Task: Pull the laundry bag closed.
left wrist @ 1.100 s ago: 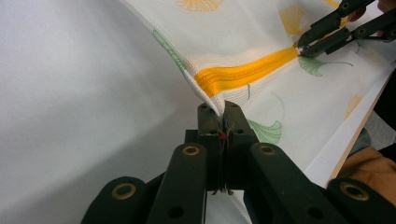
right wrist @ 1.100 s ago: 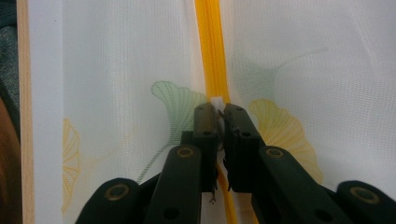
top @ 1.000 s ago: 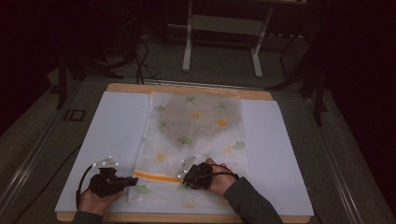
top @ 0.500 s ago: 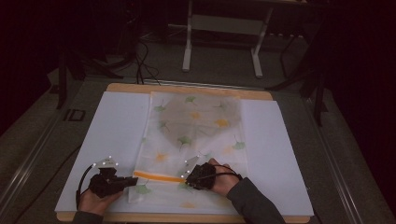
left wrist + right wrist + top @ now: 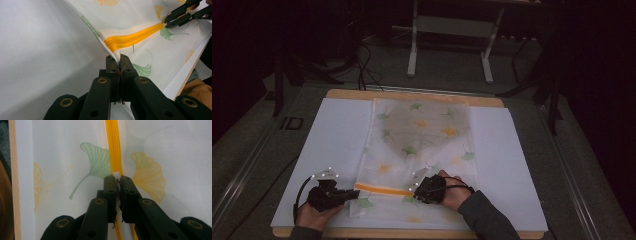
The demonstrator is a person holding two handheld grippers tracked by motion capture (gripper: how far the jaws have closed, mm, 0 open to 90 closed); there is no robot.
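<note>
A white mesh bag (image 5: 419, 135) printed with green and yellow ginkgo leaves lies flat on the white table cover (image 5: 332, 140). An orange zipper (image 5: 382, 190) runs across its near end. My left gripper (image 5: 354, 192) is shut on the bag's edge at the zipper's left end (image 5: 117, 58), lifting the fabric a little. My right gripper (image 5: 412, 192) is shut on the small white zipper pull (image 5: 116, 174), right on the orange zipper (image 5: 113, 145). The left gripper view shows the right gripper (image 5: 167, 22) at the far end of the zipper (image 5: 132, 37).
A wooden board (image 5: 412, 95) shows under the white cover at the far and near edges. Beyond the table stand a metal frame (image 5: 452, 30) and floor cables (image 5: 362, 60). Bare white cover lies on both sides of the bag.
</note>
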